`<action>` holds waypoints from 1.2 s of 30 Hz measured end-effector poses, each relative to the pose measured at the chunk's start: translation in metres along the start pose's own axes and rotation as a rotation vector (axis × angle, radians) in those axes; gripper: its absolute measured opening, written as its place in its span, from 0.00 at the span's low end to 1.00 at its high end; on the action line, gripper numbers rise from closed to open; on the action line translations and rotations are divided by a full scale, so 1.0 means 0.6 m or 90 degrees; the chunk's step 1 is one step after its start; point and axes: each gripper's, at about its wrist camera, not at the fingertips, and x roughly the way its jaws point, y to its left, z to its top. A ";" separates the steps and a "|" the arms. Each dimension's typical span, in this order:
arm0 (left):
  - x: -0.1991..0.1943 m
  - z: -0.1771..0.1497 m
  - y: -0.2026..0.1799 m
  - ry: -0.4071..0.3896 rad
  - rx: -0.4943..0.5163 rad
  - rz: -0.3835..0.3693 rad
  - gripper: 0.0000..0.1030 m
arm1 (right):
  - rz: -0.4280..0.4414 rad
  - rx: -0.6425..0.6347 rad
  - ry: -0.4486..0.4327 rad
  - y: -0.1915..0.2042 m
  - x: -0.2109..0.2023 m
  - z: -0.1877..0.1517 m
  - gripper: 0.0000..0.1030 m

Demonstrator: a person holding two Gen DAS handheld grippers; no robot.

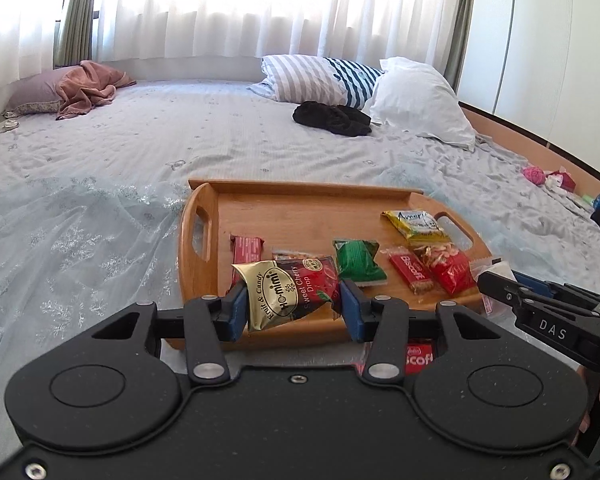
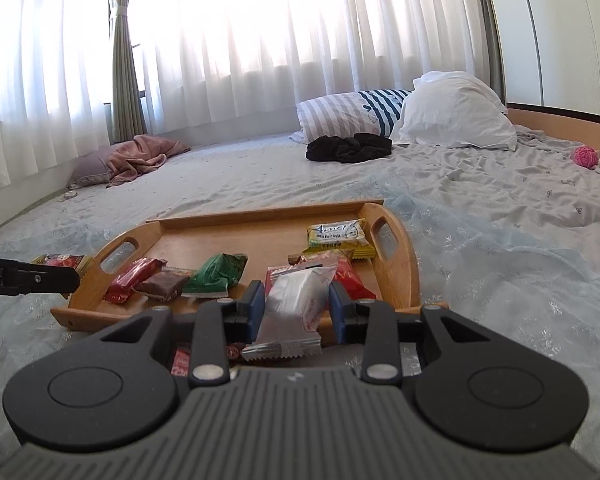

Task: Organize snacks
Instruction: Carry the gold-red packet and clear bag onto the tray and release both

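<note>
A wooden tray (image 1: 300, 208) lies on the bed and holds several snack packets: a yellow packet (image 1: 416, 222), a green packet (image 1: 358, 264), a red Biscoff bar (image 1: 412, 274) and a red bar (image 1: 246, 250). My left gripper (image 1: 296, 304) is shut on a gold and red cherry drop packet (image 1: 292, 294) above the tray's near edge. My right gripper (image 2: 296, 308) is shut on a white and silver packet (image 2: 292, 312) over the tray's (image 2: 236, 216) near right part. The right gripper also shows in the left wrist view (image 1: 500, 284).
Another red Biscoff packet (image 1: 418, 356) lies on the bed before the tray. Pillows (image 1: 416, 100), black cloth (image 1: 332, 118) and a pink blanket (image 1: 92, 88) lie at the far side. A pink yarn ball (image 2: 586, 157) and small items lie at the right.
</note>
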 end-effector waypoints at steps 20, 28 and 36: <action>0.183 0.127 -0.001 0.028 -0.070 -0.034 0.44 | 0.107 0.014 0.076 -0.015 0.193 0.103 0.37; 0.269 0.133 -0.006 0.073 -0.066 -0.016 0.44 | 0.103 0.014 0.134 -0.016 0.268 0.104 0.38; 0.314 0.116 -0.009 0.099 -0.053 -0.002 0.44 | 0.087 0.006 0.167 -0.014 0.302 0.086 0.38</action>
